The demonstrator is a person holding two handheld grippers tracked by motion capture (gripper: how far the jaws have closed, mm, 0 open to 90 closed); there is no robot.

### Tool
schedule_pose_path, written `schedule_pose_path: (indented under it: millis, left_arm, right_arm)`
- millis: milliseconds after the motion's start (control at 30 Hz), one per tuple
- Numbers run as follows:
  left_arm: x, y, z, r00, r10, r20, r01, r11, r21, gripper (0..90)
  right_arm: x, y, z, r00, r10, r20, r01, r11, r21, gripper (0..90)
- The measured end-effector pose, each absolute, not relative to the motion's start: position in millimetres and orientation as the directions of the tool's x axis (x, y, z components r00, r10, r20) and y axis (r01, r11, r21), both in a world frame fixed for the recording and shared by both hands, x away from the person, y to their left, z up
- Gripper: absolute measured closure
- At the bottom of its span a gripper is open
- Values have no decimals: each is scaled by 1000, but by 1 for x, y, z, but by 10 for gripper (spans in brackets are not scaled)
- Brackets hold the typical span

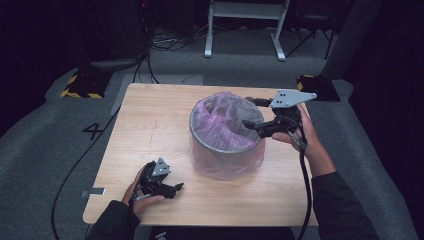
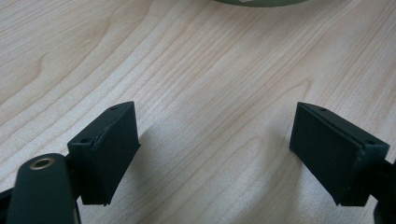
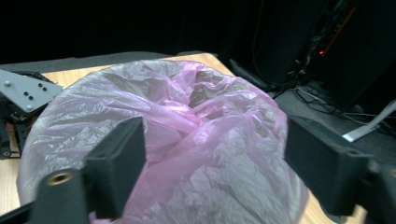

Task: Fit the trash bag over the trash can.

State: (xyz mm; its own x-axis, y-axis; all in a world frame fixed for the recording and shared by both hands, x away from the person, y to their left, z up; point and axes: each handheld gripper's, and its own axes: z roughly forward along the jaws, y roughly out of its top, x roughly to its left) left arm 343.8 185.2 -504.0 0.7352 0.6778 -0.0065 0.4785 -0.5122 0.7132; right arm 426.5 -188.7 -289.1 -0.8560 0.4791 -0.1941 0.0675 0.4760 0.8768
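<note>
A round grey bin (image 1: 226, 150) stands in the middle of the wooden table (image 1: 150, 120), lined with a thin pink plastic bag (image 1: 220, 117) that spills over its rim and down its sides. My right gripper (image 1: 247, 111) hovers at the bin's right rim, pointing left over the bag, jaws open. In the right gripper view the crumpled bag (image 3: 187, 121) lies beyond my wide-apart right gripper (image 3: 215, 168), and nothing is pinched. My left gripper (image 1: 175, 182) rests low at the table's front left, open. Between its fingers (image 2: 112, 149) there is just bare wood.
The bin's lower edge (image 2: 257, 2) shows at the top of the left gripper view. A cable trails from the right gripper over the table's front edge. Off the table are grey floor, cables, a white frame (image 1: 245, 25) at the back and yellow-black striped blocks (image 1: 82, 85).
</note>
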Motion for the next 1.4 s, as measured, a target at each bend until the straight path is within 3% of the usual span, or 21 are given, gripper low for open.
schedule_pose_path:
  millis: [633, 1400]
  left_arm:
    - [343, 185, -504, 743, 669, -8, 473, -518, 713, 151]
    - [343, 185, -504, 749, 663, -7, 469, -521, 713, 150]
  right_arm:
    - [439, -153, -301, -901, 396, -177, 80, 551, 830, 231]
    - [453, -130, -326, -924, 349, -155, 170, 739, 652, 208]
